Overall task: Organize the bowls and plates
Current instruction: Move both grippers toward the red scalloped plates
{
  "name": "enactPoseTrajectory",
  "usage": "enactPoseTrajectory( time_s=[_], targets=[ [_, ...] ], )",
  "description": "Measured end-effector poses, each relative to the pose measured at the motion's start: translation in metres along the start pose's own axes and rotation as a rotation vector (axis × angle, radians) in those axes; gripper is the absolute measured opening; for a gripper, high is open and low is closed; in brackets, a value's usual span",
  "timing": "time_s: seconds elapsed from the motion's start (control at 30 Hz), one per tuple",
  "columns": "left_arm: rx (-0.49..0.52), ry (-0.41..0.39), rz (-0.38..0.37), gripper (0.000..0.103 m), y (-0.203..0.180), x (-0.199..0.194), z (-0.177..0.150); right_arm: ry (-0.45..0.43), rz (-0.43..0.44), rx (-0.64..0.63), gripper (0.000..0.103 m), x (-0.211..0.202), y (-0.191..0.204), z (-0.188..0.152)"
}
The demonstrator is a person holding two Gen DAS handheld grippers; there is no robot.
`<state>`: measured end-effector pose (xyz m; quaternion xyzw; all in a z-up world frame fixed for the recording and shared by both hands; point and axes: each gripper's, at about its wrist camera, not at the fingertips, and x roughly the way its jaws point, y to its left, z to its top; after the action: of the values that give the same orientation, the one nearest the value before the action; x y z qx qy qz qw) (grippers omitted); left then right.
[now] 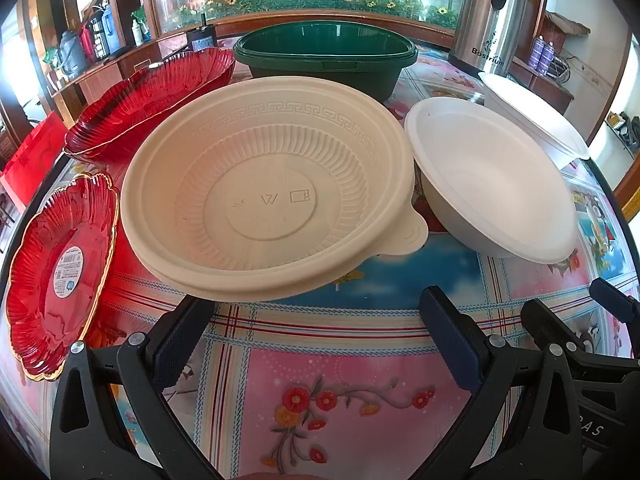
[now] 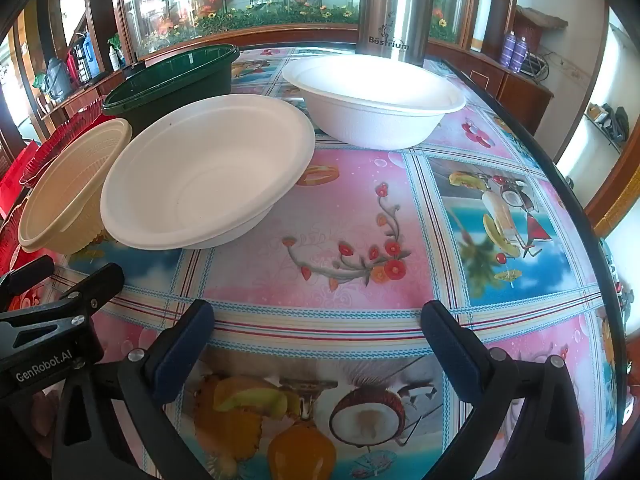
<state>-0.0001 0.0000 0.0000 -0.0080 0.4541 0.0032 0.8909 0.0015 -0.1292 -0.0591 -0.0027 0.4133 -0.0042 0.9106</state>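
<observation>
Background, left wrist view: a glass-fronted cabinet with artificial flowers stood behind a table (image 1: 320, 360) under a printed floral and fruit cloth.

Left gripper (image 1: 316, 316): jaws wide apart, holding nothing, low over the cloth.

Cream bowl (image 1: 260, 196): directly ahead of the jaws, its near rim just past the left fingertip; apparently two nested, tilted toward the camera, probably propped on a neighbour. Judged the likeliest first pick.

White bowl (image 1: 492, 176): ahead and right of the jaws, also tilted.

Second white bowl (image 1: 536, 120): farther right, behind it.

Small red plate (image 1: 60, 276): left of the jaws, gold-edged, labelled.

Large red plate (image 1: 152, 100): ahead and left, beyond it.

Green tub (image 1: 324, 60): far ahead, behind the cream bowl; a possible container.

Steel flask (image 1: 492, 12): far right.

Right wrist view.

Right gripper (image 2: 316, 316): jaws likewise spread, empty; bare cloth directly ahead.

White bowl (image 2: 208, 172): ahead and left, leaning against the cream bowl (image 2: 72, 192).

Second white bowl (image 2: 372, 100): straight ahead, upright, well apart from the jaws.

Green tub (image 2: 172, 76): far left.

Steel flask (image 2: 396, 8): behind the upright bowl.

Left gripper (image 2: 60, 300): close at the left, a possible obstruction for leftward reaches.
</observation>
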Motion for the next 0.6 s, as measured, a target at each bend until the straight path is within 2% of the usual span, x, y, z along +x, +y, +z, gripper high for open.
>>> enactPoseTrajectory(
  time_s=[0.6],
  targets=[
    [0.001,0.002,0.001,0.103,0.0,0.0001,0.0001,0.004,0.001,0.001,0.103,0.0,-0.0001,0.0]
  ],
)
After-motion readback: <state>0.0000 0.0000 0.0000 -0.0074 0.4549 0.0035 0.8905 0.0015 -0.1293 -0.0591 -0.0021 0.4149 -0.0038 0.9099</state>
